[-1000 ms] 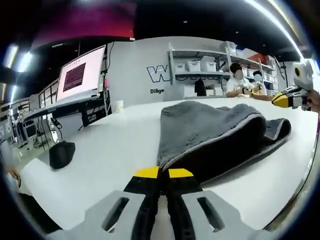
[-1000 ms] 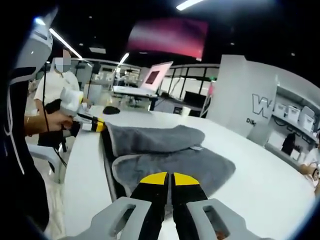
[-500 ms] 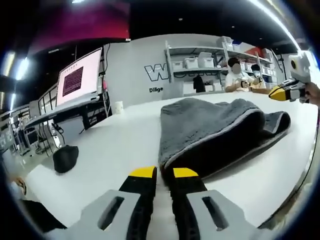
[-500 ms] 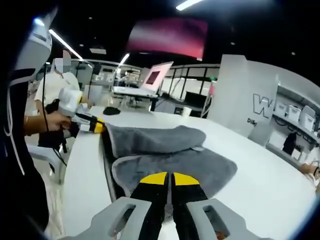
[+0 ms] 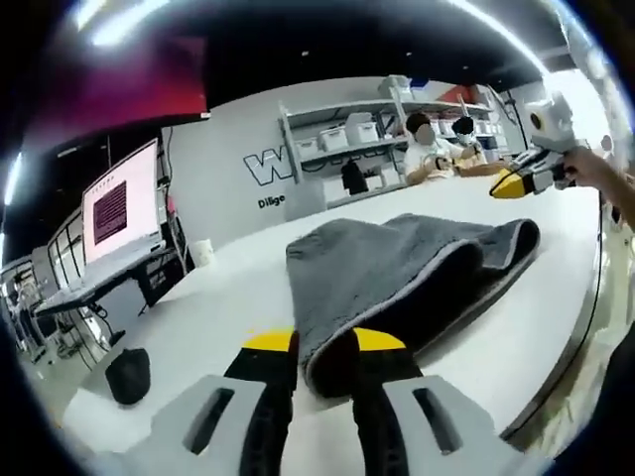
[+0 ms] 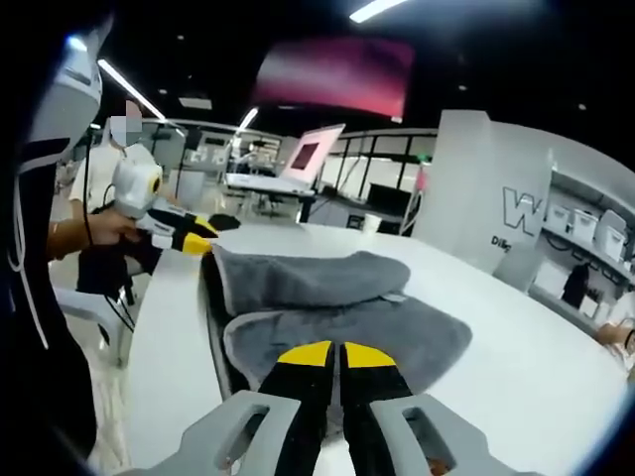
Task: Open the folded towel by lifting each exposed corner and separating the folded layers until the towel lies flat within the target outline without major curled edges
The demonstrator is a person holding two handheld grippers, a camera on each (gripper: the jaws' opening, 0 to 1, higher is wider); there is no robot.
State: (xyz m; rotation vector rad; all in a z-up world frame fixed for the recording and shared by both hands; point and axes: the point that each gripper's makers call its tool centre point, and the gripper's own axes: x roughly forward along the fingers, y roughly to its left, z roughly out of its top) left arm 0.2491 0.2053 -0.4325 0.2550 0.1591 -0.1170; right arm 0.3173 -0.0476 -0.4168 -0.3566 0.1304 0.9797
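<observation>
1. I have the grey towel (image 5: 397,273) lying folded on the white counter (image 5: 218,307), bunched in thick layers with a pale hem showing along its folds.
2. My left gripper (image 5: 322,342) has its yellow-tipped fingers (image 5: 270,343) slightly parted, with the towel's near fold edge right in the gap; I cannot tell whether any cloth is actually pinched.
3. My right gripper (image 6: 325,354) sits at the opposite end, fingers closed together over the edge of the lower layer; whether cloth is caught between them I cannot tell.
4. In the right gripper view the left gripper (image 6: 189,235) sits at the towel's (image 6: 327,307) far end.
5. The towel's long axis runs between the two grippers, its upper flap humped on the lower layer.
6. To do this step well, I would make sure each gripper takes only the top layer at its corner, then lift and draw the ends apart evenly.
7. Grabbing both layers would drag the whole bundle rather than open it.
</observation>
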